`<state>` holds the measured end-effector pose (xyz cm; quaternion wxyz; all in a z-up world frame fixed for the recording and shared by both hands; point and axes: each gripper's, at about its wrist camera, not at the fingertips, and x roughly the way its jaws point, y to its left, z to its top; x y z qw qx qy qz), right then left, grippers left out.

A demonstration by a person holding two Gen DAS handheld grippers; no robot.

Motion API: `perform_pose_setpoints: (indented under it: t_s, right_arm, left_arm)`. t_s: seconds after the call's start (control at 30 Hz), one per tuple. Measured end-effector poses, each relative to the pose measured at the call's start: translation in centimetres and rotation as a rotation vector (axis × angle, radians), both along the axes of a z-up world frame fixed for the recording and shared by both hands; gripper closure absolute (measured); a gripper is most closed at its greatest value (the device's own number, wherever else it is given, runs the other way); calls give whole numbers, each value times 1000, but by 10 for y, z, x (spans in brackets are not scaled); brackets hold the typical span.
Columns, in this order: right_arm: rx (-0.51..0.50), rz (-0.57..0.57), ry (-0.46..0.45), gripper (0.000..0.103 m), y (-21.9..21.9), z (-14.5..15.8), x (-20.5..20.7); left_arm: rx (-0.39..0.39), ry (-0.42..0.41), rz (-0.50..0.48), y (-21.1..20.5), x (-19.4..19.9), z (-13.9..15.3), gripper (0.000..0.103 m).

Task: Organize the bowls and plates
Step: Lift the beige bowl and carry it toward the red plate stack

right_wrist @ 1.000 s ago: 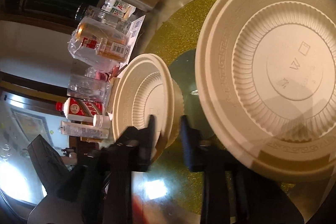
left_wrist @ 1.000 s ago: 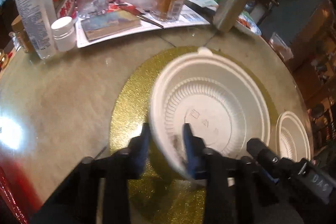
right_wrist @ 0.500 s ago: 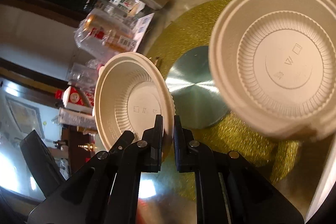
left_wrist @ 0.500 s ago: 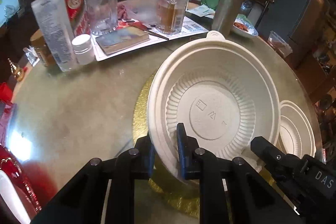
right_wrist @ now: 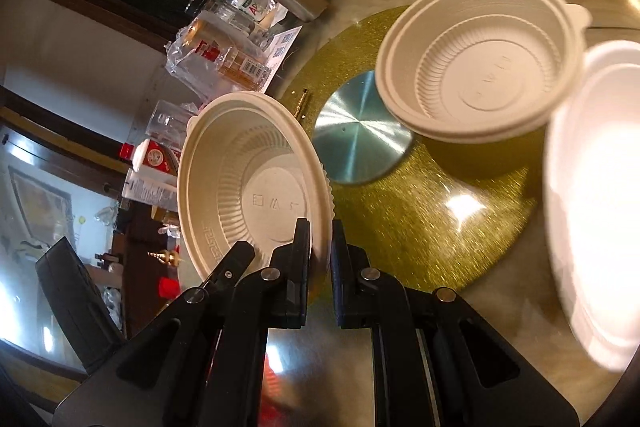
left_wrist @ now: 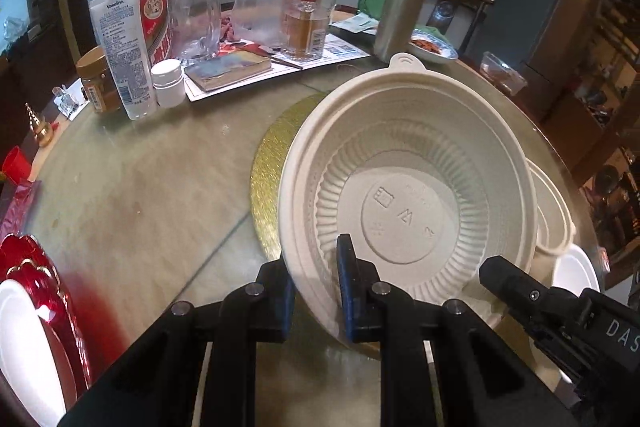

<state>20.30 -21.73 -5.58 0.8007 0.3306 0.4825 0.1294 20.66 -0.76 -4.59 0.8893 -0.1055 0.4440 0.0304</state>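
Left claw (left_wrist: 316,291) pinches rim of large cream ribbed plastic bowl (left_wrist: 408,195); right claw (right_wrist: 320,247) pinches smaller cream ribbed bowl (right_wrist: 252,187), both lifted above round surface (left_wrist: 132,187).

The ribbed bowl (left_wrist: 408,203) is cream, over a glittery gold disc (left_wrist: 272,163). At nine o'clock, a red tray (left_wrist: 48,291).

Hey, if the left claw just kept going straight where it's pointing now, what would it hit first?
Probably the gold turntable. The left claw is shut on the cream bowl it carries, and behind that lies the turntable, though depth is unclear.
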Motion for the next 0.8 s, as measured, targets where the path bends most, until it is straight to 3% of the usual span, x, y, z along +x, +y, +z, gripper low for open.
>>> perform_pose_setpoints:
  t_s: [0.8]
  right_arm:
    - [-38, -3, -62, 94, 9, 10, -81]
  left_arm:
    - [-71, -74, -60, 18, -73, 3, 86]
